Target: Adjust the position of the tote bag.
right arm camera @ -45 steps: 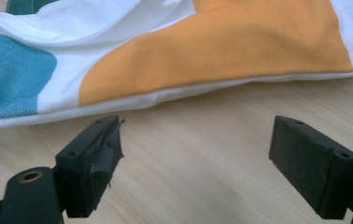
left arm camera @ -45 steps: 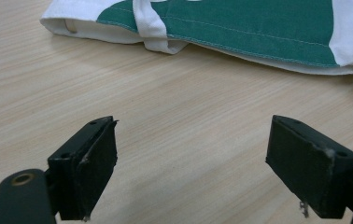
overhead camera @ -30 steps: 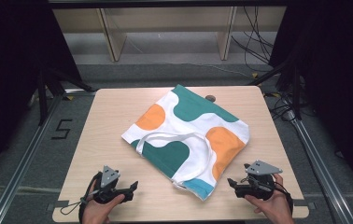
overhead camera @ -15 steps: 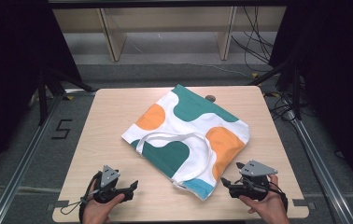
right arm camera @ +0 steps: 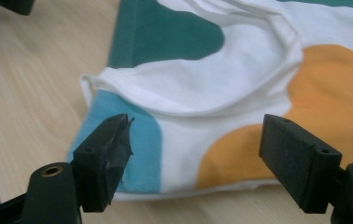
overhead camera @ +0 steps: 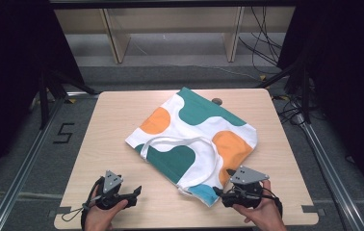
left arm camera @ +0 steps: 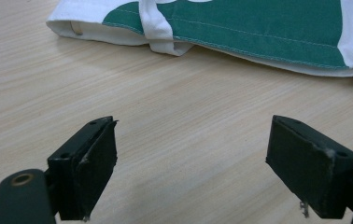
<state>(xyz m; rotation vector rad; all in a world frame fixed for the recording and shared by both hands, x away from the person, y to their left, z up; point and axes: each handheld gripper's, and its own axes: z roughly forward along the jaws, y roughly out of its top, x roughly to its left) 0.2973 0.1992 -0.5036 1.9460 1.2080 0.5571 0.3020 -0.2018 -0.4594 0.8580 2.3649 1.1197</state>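
While both stand spread empty, the right gripper [overhead camera: 222, 191] faces the tote bag's [overhead camera: 194, 139] blue corner; the left gripper [overhead camera: 134, 192] sits short of its hem.

White tote bag [overhead camera: 194, 139] with green, orange, blue blobs, flat, handles on top

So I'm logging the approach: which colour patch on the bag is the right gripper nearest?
The small blue patch at the tote bag's near corner, just ahead of the right gripper.
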